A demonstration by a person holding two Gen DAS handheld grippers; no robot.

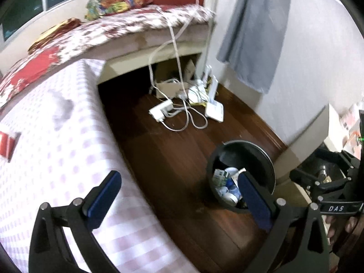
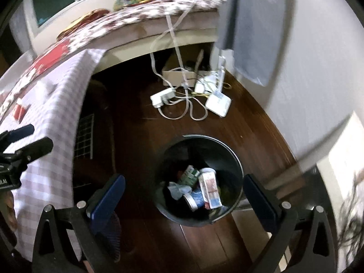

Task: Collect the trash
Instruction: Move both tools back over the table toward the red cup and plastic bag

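A round black trash bin (image 2: 236, 159) stands on the dark wooden floor, seen from above in the right wrist view. Inside lie a white and red carton (image 2: 210, 190), a green and white pack (image 2: 190, 174), a crumpled wrapper (image 2: 178, 190) and a cup. My right gripper (image 2: 183, 193) hangs open above the bin with nothing between its blue pads. In the left wrist view the same bin (image 1: 264, 159) sits low right, partly behind one finger. My left gripper (image 1: 177, 192) is open and empty over the floor and the edge of the checked cloth. A small red object (image 1: 6, 145) lies on that cloth.
A table under a lilac checked cloth (image 1: 56, 159) fills the left. Behind is a bed (image 1: 141, 22) with a floral cover. White power strips, adapters and cables (image 1: 182, 107) lie tangled on the floor by the wall. A grey cloth (image 1: 254, 34) hangs at right.
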